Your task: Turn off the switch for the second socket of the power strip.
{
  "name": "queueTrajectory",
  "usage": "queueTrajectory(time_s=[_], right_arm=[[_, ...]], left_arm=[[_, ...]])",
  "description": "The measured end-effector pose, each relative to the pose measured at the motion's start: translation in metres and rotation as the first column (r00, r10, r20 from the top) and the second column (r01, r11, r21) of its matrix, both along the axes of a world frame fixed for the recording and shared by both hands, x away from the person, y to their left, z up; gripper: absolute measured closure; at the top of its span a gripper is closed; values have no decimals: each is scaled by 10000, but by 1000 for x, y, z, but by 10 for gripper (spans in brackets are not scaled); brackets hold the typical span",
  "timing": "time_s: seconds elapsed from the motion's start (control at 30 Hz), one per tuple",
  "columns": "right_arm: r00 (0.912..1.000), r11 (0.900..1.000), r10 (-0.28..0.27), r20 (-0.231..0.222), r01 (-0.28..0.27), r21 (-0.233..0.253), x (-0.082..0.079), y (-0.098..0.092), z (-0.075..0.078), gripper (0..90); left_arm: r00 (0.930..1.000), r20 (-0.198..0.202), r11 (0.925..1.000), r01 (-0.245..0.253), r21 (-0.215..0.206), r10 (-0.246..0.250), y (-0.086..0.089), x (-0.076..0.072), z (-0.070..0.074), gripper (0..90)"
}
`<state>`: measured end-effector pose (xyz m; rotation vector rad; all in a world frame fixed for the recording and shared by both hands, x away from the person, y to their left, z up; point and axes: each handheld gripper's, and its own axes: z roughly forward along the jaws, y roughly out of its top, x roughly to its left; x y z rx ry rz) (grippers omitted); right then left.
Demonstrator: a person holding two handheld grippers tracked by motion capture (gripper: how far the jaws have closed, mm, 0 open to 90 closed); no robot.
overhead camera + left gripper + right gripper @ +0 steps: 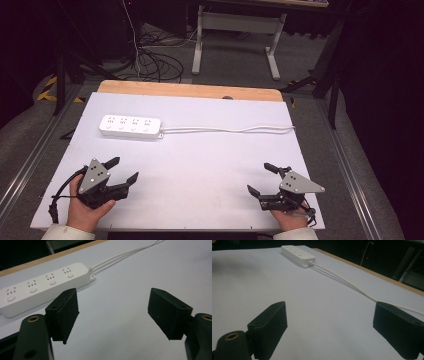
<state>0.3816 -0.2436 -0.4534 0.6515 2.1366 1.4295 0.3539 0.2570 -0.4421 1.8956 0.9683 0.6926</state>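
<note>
High view: I see the power strip at roughly 11 o'clock on the white table, flat, sockets up. Long axis runs 9 to 3 o'clock, near parallel to the far wooden edge. Its cord end points to 3; the white cord leaves there and runs doubled toward the 2 o'clock edge, where it loops back. I can't make out a plug.

Left gripper view shows four sockets on the power strip, each with a round button below; the strip's far end is cut off by the frame edge and part of its near side sits behind the left jaw. Right gripper view has the power strip far off at 12 o'clock, socket detail too small to read; the cord passes behind the right jaw.

Left gripper sits at 7 o'clock, jaws spread wide, holding nothing, well apart from the strip. Right gripper at 5 o'clock, jaws also spread, holding nothing. Both hands are cut off at the bottom edge.
</note>
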Motion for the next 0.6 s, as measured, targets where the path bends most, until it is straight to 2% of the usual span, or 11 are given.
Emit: queueTrajectory(time_s=[0.07,0.17,0.3,0.43,0.6], right_arm=[[10000,10000,28,-3,-28,8,0,0,0,125],[10000,10000,27,11,-27,-8,0,1,0,125],[10000,10000,13,19,-13,-44,0,2,0,123],[10000,10000,26,24,-26,71,0,2,0,122],[10000,10000,72,1,-72,58,-1,2,0,122]], left_arm=[[9999,-152,9999,36,128,-34,1,2,4,247],[9999,-128,10000,45,-24,-45,1,2,10,257],[9993,-221,9995,288,131,-285,1,4,20,317],[9990,-134,9987,439,266,-435,-1,7,28,374],[9990,-173,9987,425,280,-421,-2,13,36,377]])
